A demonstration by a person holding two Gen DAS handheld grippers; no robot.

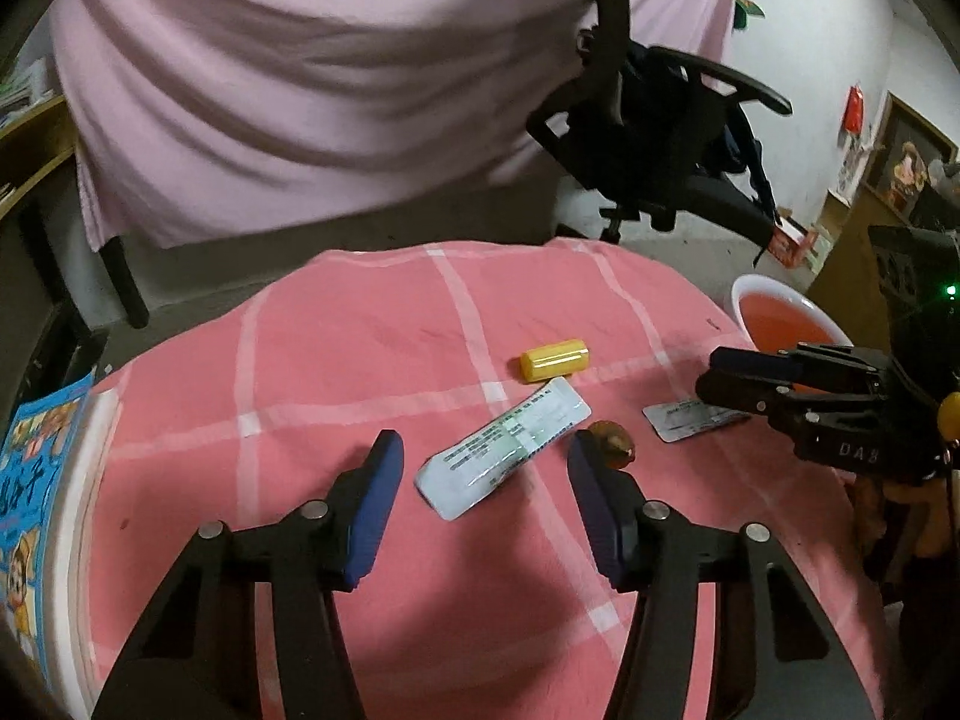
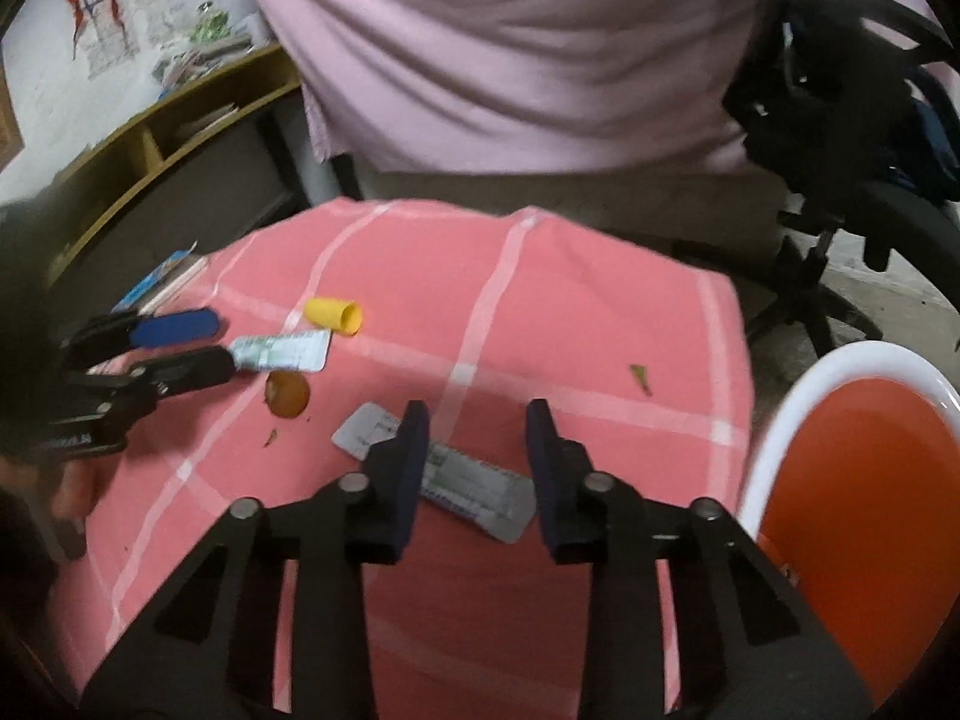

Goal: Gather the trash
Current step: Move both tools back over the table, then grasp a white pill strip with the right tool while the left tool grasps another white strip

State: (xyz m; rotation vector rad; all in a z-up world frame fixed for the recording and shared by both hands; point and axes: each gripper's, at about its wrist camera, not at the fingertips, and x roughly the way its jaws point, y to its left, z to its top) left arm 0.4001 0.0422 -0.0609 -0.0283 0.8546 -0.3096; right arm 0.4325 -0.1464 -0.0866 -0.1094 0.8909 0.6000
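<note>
Overhead, a pink sheet [image 1: 312, 78] hangs behind the table, with a black office chair [image 1: 678, 138] beside it. Below lies the pink checked tablecloth [image 1: 360, 348], and off its right edge stands a white bin [image 2: 780, 438] lined in orange. Both grippers point down at the cloth, their jaws partly apart and pressing on nothing. The left gripper [image 1: 483, 480] straddles a white sachet [image 1: 504, 447] printed in green, which lies flat in the gap between the blue pads without touching either one in the left wrist view. The right gripper [image 2: 477, 468] stands over a silver blister strip [image 2: 480, 489]; its left finger overlaps the strip's middle, and contact there cannot be told. A yellow cap [image 1: 553, 359] lies on its side just beyond the sachet. Next to the sachet's near end sits a small amber piece [image 2: 287, 394] (what it is stays unclear). A green scrap [image 2: 641, 377] lies alone toward the bin.
</note>
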